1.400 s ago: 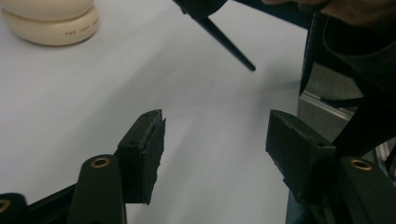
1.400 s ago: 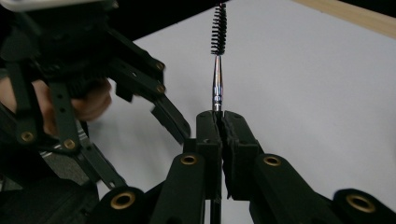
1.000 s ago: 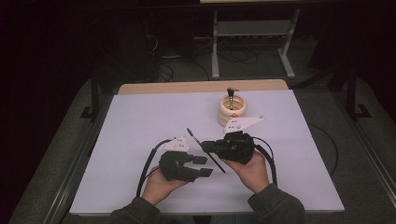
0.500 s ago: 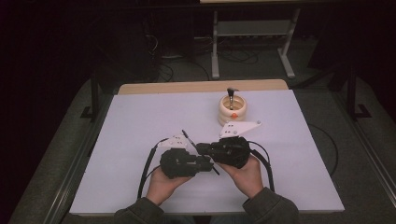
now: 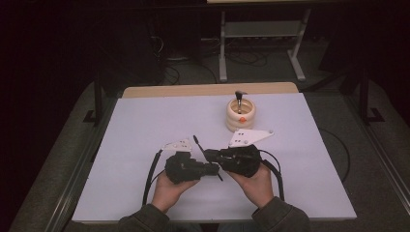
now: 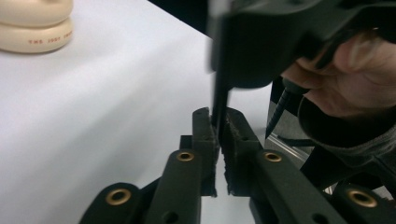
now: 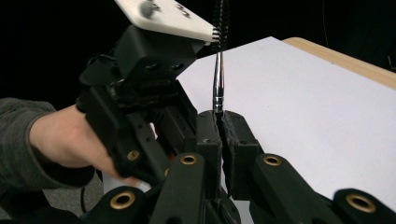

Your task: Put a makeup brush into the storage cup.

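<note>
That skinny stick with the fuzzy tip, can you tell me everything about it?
The thin brush has a shiny metal-looking stem and a dark bristly tip. Both grippers clamp it: the right gripper grips the stem below the bristles, and the left gripper has just closed on its dark part. In the high view it slants above the white table, between both hands.

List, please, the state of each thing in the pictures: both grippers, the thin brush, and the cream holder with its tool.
Left gripper: jaws have just closed, shut on the brush handle.
Right gripper: shut on the brush's metal stem.
Brush: held off the table by both grippers, bristle end free.
Holder: upright on the table, untouched.
Tool: standing inside the holder.
</note>
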### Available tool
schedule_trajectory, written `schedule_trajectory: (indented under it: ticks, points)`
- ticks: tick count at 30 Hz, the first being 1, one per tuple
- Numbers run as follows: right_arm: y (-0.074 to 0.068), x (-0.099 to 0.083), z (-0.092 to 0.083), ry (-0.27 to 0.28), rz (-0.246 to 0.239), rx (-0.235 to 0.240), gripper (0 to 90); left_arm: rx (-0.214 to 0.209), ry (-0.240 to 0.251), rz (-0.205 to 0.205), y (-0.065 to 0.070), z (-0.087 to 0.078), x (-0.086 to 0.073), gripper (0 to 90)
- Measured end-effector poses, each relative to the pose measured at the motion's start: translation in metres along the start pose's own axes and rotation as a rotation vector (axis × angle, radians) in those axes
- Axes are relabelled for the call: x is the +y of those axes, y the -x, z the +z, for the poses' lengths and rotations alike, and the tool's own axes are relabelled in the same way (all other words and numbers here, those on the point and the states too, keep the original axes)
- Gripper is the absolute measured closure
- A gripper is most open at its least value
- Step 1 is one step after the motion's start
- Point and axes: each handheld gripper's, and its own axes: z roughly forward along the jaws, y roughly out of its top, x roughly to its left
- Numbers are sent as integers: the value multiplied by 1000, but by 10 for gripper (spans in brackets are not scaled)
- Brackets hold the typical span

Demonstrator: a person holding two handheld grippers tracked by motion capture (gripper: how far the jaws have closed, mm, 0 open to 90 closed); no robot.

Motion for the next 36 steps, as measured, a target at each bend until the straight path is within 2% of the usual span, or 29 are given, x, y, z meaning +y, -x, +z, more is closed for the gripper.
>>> schedule_trajectory:
  ticks: [5,7,13,18,21,26,27,30,36]
  points:
    - [2,-1,-3,-9,2,13,817,33,-29,20,4,1,1,856]
    - [2,-1,-4,-27,0,25,770,49,-57,42,4,0,2,856]
    - [4,0,-3,-88,-9,27,735,87,-102,91,8,0,5,856]
    - [4,2,-2,-97,-1,37,751,124,-161,147,14,3,8,856]
    - [4,2,-3,-97,1,52,822,130,-176,162,15,3,7,856]
    - [4,2,-3,-121,-8,70,849,125,-190,164,15,5,6,838]
    - [4,2,-3,-123,-7,69,849,135,-197,166,16,5,6,779]
    - [6,2,-5,-115,1,63,850,136,-203,174,15,3,5,687]
    - [12,-2,-10,-117,14,45,850,155,-199,159,13,-3,0,635]
